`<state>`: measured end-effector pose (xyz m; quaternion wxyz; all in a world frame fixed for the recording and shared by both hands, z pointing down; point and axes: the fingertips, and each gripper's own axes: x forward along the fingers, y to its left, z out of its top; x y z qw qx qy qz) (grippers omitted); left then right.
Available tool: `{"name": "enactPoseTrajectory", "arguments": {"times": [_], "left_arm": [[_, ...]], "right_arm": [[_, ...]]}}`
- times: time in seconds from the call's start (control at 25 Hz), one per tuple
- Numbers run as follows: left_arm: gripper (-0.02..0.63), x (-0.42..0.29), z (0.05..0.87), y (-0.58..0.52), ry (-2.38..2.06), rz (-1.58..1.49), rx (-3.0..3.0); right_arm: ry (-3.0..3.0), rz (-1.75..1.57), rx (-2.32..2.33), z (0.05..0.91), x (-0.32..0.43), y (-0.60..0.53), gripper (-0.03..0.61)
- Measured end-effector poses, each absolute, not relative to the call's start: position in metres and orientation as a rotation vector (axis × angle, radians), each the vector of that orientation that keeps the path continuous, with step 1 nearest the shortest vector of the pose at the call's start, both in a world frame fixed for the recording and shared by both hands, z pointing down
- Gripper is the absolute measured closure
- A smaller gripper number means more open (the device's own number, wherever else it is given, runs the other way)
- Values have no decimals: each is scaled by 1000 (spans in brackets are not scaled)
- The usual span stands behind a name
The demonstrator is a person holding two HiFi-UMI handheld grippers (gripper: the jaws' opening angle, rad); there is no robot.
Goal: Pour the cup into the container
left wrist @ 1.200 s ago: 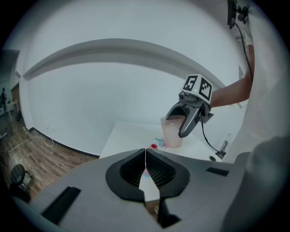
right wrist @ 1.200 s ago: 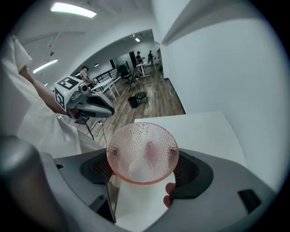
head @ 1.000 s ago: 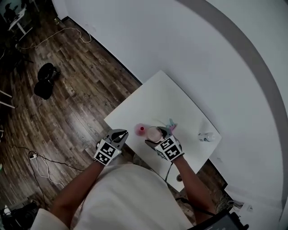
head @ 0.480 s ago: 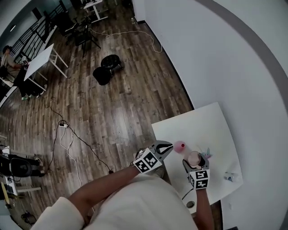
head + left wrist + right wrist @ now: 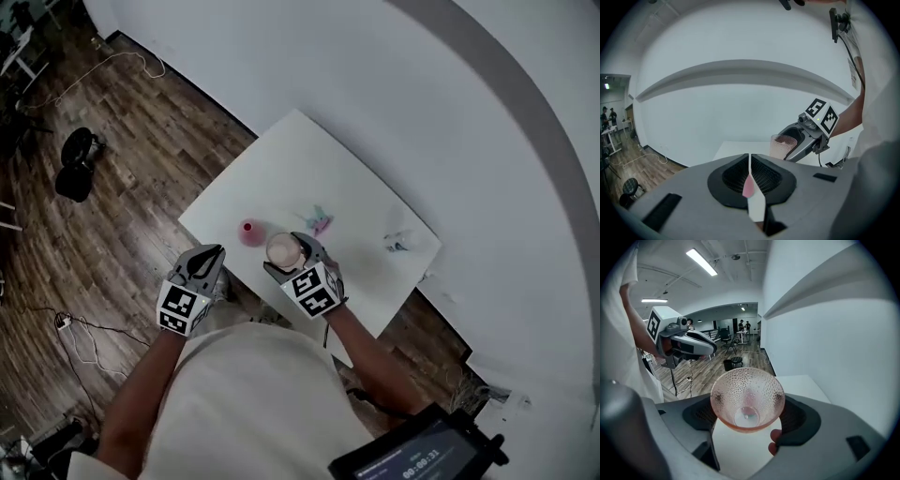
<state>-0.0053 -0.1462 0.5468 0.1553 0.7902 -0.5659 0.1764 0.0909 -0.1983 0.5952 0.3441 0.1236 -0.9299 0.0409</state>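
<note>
My right gripper (image 5: 284,248) is shut on a clear, pebbled pinkish cup (image 5: 284,249), held mouth up just above the white table (image 5: 309,169). In the right gripper view I look straight into the cup (image 5: 747,399), and it appears empty. A small pink container (image 5: 250,232) stands on the table just left of the cup. My left gripper (image 5: 208,255) hovers at the table's near-left edge, shut and holding nothing. From the left gripper view the cup (image 5: 783,146) shows in the right gripper (image 5: 806,136) beyond the closed jaws.
A small teal and pink object (image 5: 319,220) lies behind the cup, and a crumpled clear thing (image 5: 398,242) lies near the table's right corner. Dark wood floor (image 5: 112,150) with cables surrounds the table. A white wall (image 5: 450,112) runs behind it.
The head view has swung about. The right gripper still holds the cup beside the pink container. The left gripper stays shut and now sits a little farther left of the container.
</note>
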Motion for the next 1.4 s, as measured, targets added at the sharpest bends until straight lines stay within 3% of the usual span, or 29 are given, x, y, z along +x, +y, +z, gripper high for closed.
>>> {"name": "enactPoseTrajectory", "arguments": {"times": [0.84, 1.4], "left_arm": [[601, 77, 578, -163, -1370, 627, 2391], [601, 89, 590, -158, -1369, 662, 2375]], "right_arm": [[-2273, 247, 613, 650, 225, -202, 196], [-2263, 256, 629, 671, 241, -201, 196]]}}
